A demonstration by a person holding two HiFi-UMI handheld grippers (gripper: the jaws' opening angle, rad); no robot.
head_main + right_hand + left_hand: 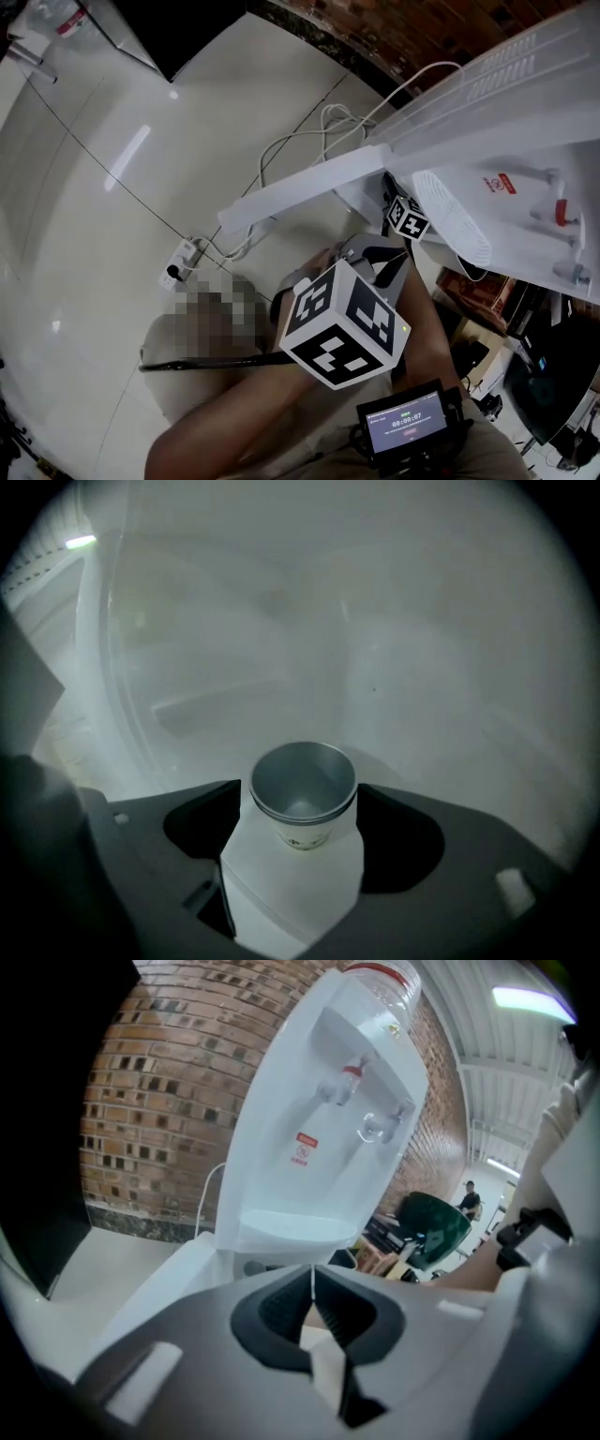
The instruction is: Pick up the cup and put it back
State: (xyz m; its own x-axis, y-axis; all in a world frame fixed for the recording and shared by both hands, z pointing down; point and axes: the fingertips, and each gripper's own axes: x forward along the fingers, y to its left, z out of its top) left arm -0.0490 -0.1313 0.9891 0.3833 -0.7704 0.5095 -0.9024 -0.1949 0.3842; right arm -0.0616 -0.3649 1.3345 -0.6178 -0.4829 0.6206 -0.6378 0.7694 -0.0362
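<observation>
Brick wall [159,1101], white dispenser [328,1119]. Cup [302,808] upright between right gripper [300,794] fingers, released wide; left gripper [312,1277] fingers clenched together.

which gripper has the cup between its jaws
The right gripper: the cup sits between its open jaws, while the left gripper is shut and empty.

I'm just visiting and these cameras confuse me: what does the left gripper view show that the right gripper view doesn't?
Only the left gripper view: a white water dispenser before a brick wall, and the left gripper, jaws together with nothing held. Only the right gripper view: a cup standing upright in a dim whitish compartment, between the open jaws of the right gripper. Both: each gripper's own dark jaws fill the bottom of the picture.
</observation>
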